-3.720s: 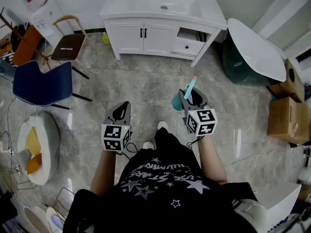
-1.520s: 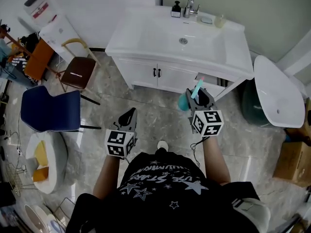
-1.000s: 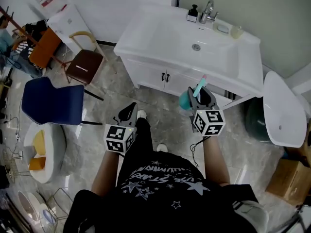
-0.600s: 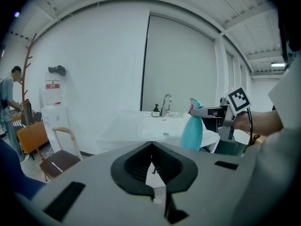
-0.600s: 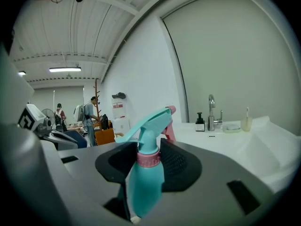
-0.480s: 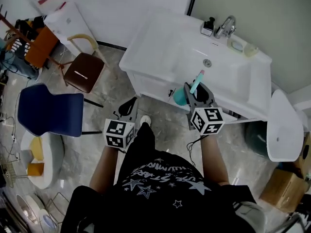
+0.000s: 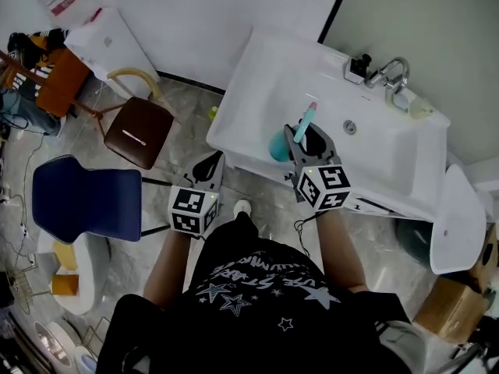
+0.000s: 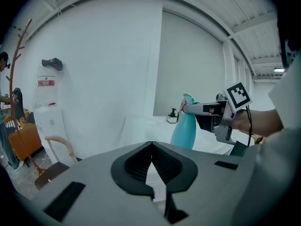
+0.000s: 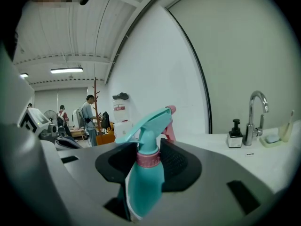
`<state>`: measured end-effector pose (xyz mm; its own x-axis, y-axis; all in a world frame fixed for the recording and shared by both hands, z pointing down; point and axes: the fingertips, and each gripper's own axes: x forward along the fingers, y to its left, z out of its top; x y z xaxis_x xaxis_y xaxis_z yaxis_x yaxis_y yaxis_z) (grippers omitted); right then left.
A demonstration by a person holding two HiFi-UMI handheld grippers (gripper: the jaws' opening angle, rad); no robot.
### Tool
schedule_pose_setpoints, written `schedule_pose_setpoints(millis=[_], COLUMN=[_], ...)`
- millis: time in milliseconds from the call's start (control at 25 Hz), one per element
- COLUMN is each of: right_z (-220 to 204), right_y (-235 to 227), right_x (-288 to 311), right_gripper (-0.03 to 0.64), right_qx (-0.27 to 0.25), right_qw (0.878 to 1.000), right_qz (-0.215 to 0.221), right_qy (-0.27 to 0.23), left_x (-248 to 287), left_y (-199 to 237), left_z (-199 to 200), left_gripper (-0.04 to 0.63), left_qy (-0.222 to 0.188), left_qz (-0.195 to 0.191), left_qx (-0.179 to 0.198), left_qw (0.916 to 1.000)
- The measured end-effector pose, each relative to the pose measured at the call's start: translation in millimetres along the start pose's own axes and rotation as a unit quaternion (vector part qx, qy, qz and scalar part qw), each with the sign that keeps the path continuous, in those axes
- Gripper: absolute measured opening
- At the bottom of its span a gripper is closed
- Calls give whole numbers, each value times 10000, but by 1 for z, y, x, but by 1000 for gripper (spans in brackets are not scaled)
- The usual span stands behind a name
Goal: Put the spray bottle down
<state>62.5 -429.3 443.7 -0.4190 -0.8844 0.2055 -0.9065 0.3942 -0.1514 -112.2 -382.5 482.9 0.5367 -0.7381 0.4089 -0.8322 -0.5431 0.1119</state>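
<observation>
Currently the white vanity top (image 7: 249, 84) lies below my right gripper (image 7: 306, 133), which is clamped on the neck of the upright teal spray bottle (image 7: 277, 145). Left gripper (image 7: 209, 164): jaws together, empty. I should lower until the base seats flat, then release.

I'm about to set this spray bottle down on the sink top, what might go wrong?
The right gripper holds the spray bottle high, near its neck, slightly tilted; released so, it may topple. It hangs close to the front edge of the sink top; set there, it could drop to the floor.
</observation>
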Motion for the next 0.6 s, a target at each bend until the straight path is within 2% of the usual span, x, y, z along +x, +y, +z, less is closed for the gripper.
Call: schedule_pose_setpoints(millis=[360, 600], right_z=[-14, -29], right_y=[25, 41], right_x=[96, 140], right_gripper=[163, 163], right_qx=[-69, -157], right_qw=[9992, 9979], right_qz=[315, 504], right_qy=[252, 382], left_x=[30, 39], left_y=[61, 86], left_z=[5, 1], left_gripper=[15, 15], left_qy=[108, 200], left_qz=[60, 98], left_qx=[-170, -194], left_qw=[9998, 9996])
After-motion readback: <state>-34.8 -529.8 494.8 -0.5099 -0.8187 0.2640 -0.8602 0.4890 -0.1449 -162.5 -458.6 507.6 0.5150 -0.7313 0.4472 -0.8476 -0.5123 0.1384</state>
